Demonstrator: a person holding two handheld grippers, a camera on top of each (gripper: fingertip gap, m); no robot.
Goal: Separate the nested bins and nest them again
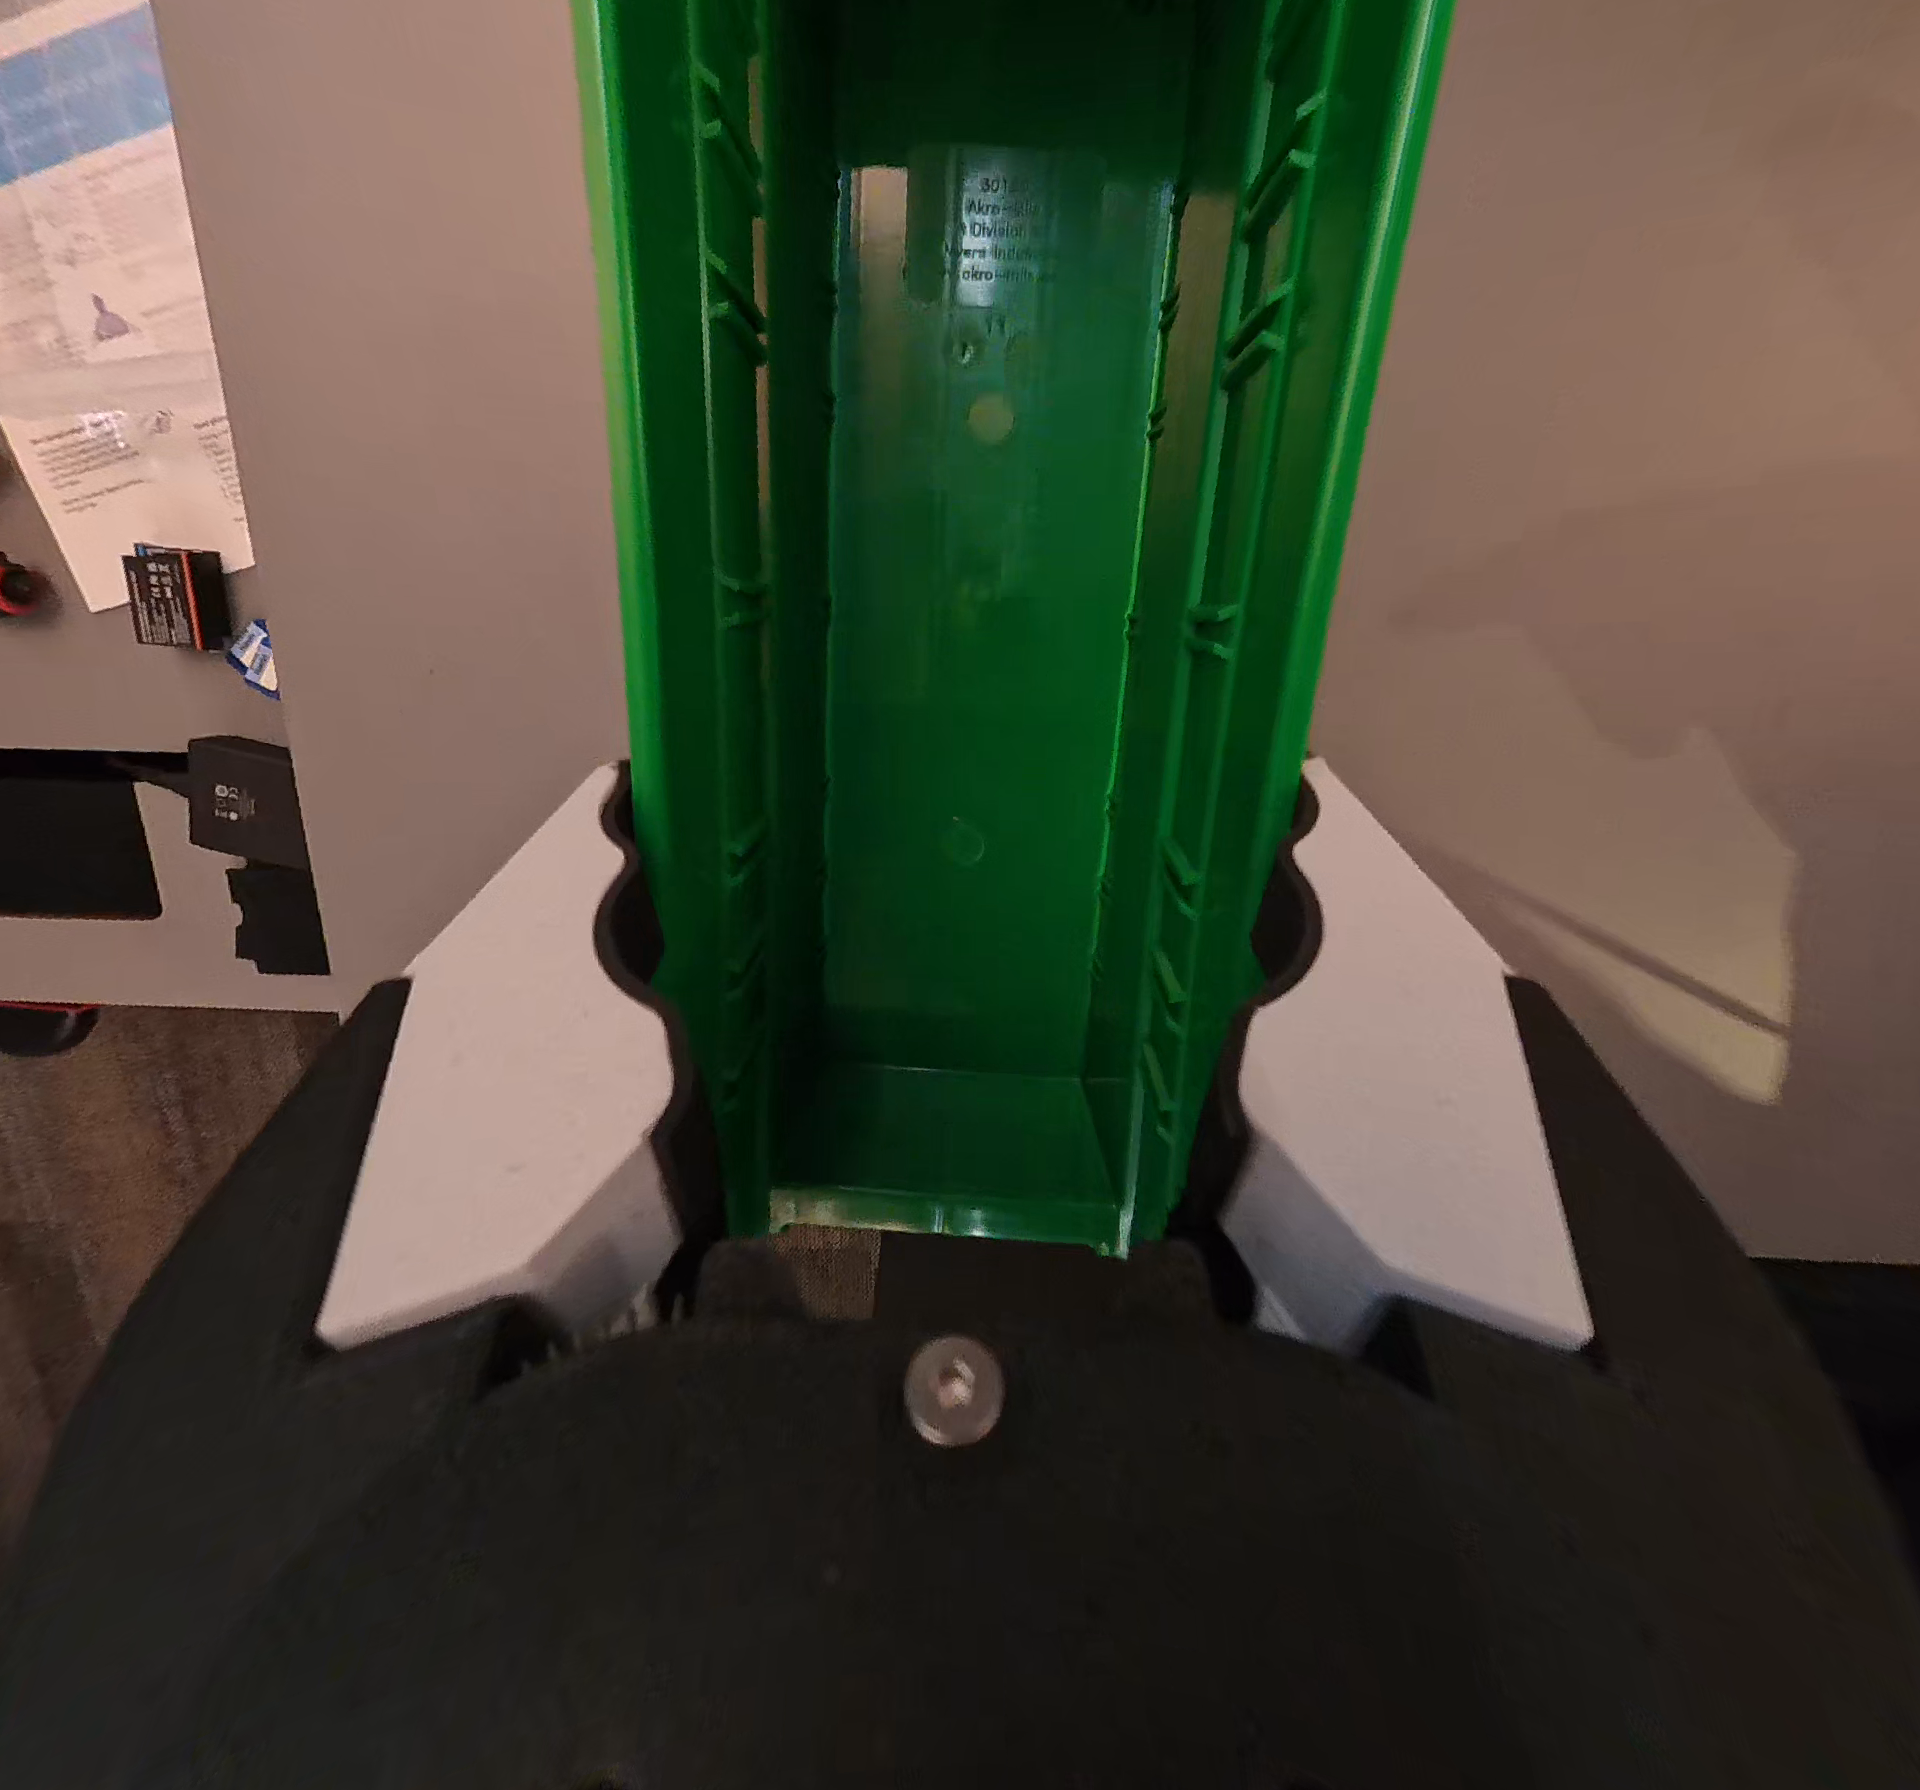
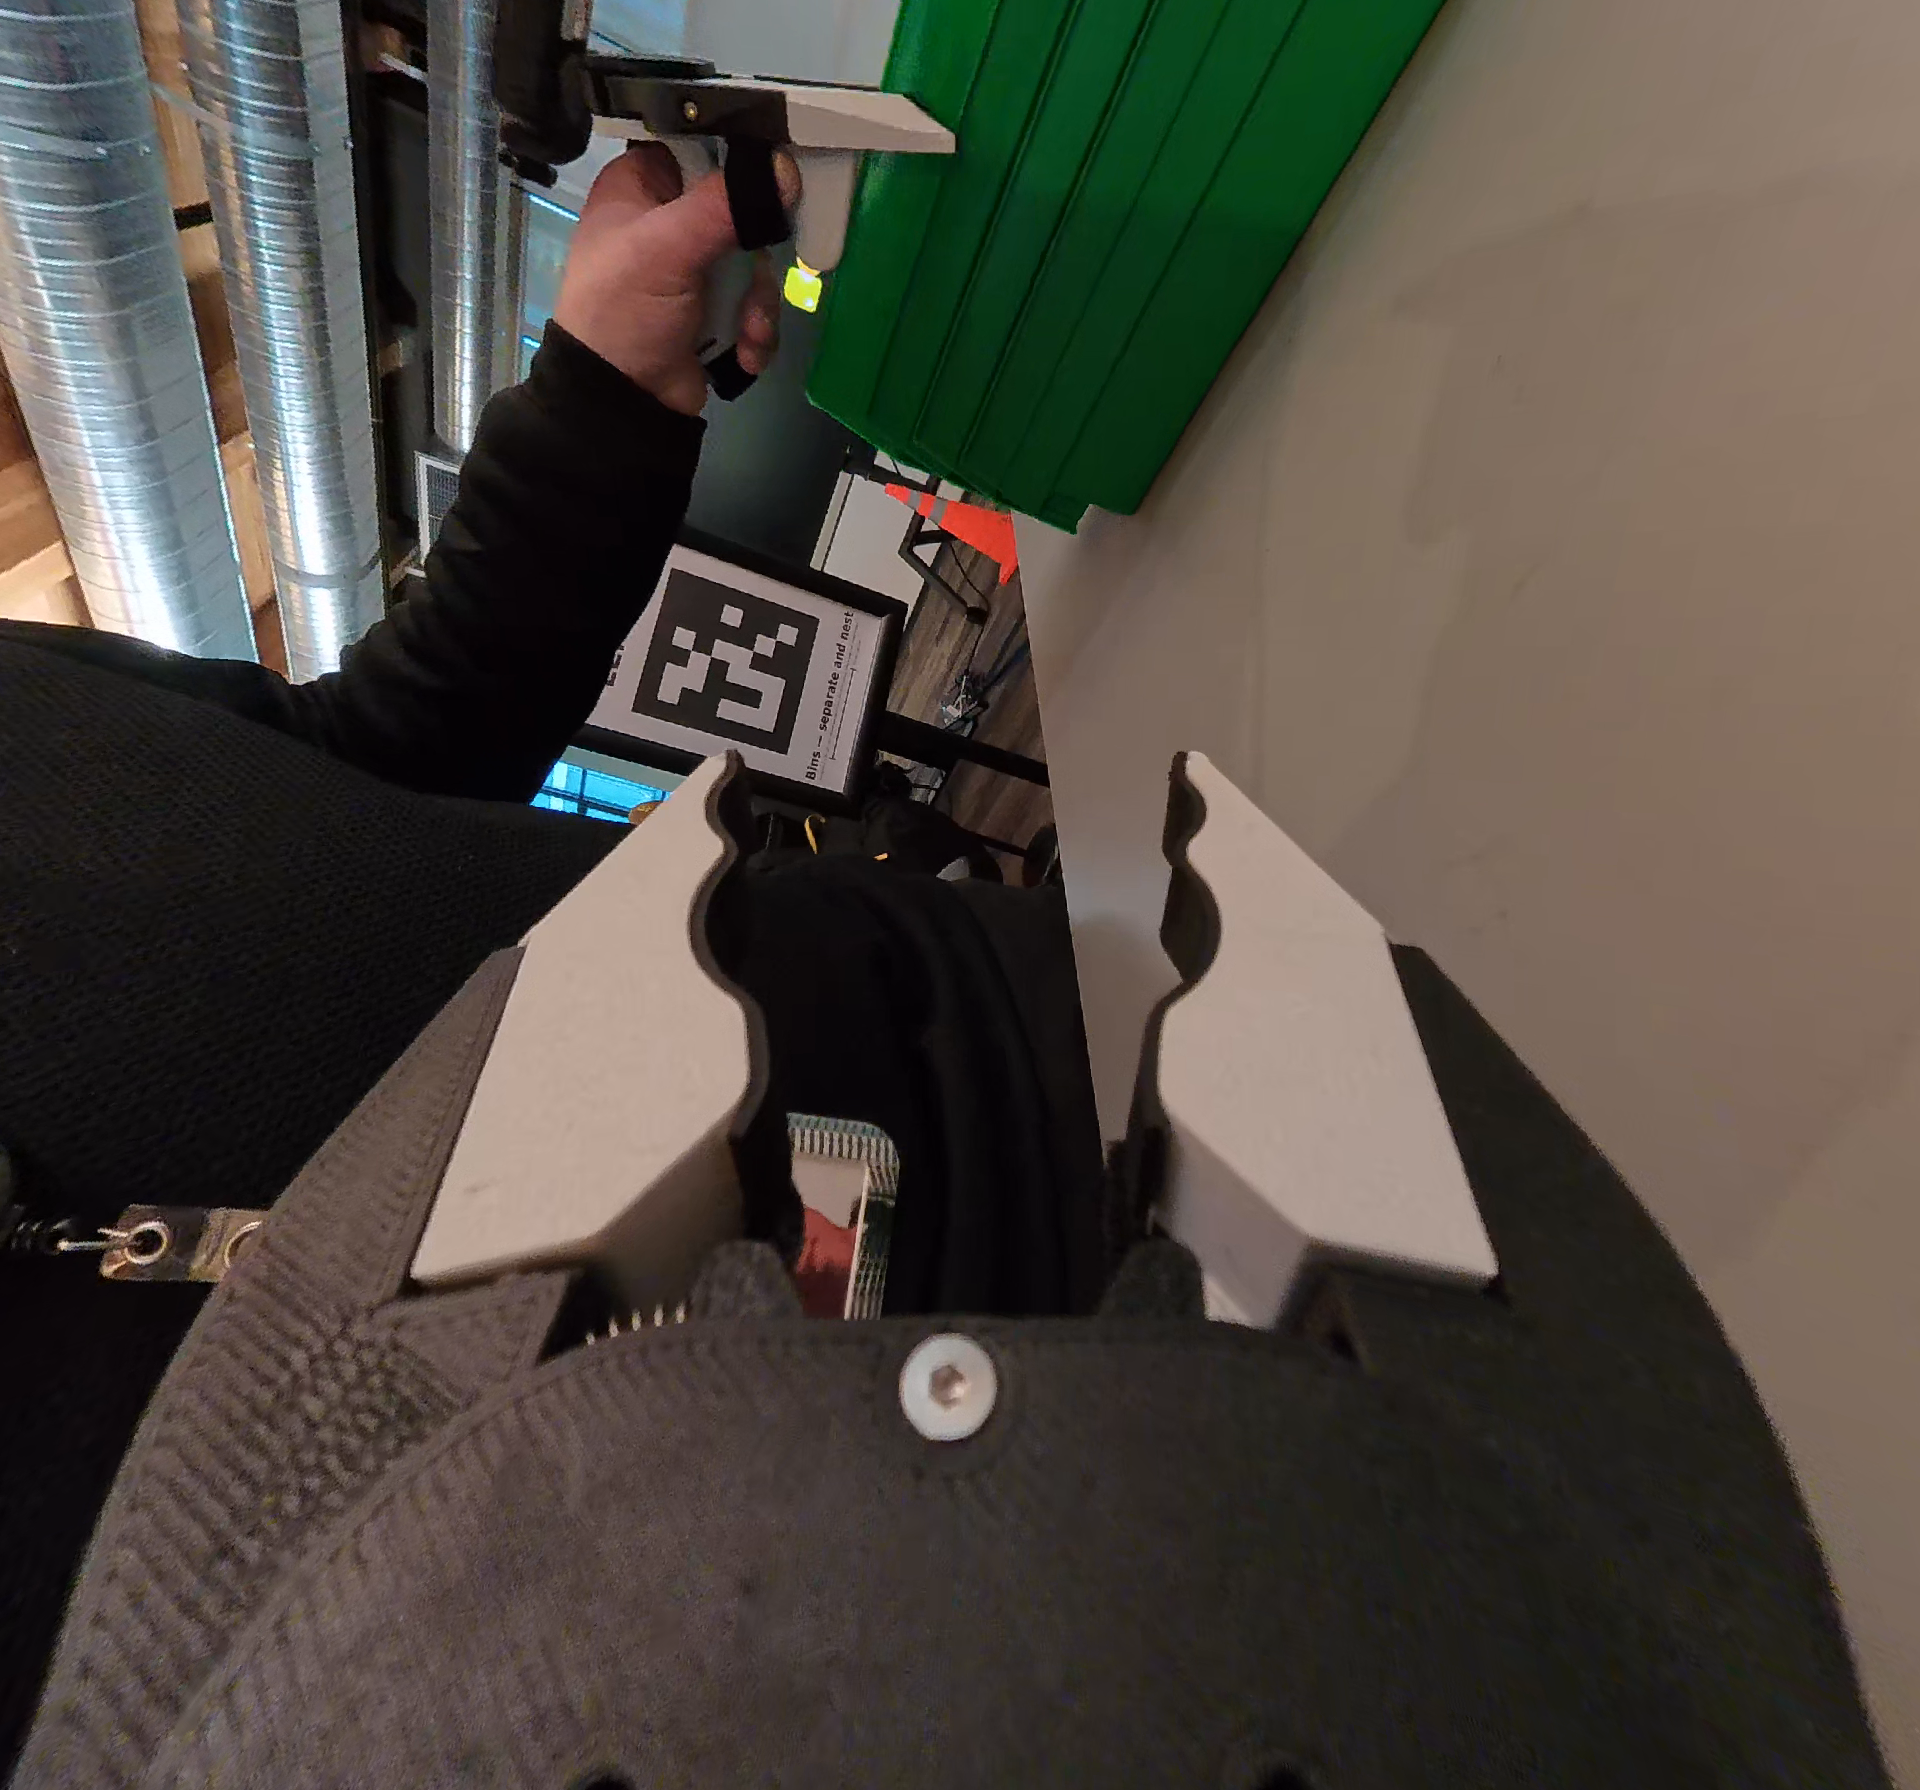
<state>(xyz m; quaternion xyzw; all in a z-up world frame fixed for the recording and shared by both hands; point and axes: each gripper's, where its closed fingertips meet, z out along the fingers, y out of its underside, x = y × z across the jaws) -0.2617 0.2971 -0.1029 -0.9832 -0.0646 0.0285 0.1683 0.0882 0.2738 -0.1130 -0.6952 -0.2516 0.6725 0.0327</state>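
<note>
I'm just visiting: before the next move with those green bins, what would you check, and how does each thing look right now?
1. Left hand-held gripper clamped on the green bins: ok.
2. Right hand-held gripper open and empty: ok.
3. Bins still nested, several layered walls showing: ok.
4. Right hand-held gripper lined up with the bins: not ok, off to the side.
5. Bins resting on the grey table: cannot tell.

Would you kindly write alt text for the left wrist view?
The left hand-held gripper is clamped on the sides of nested green bins, open side facing the camera, above a grey table with papers at left.
</note>
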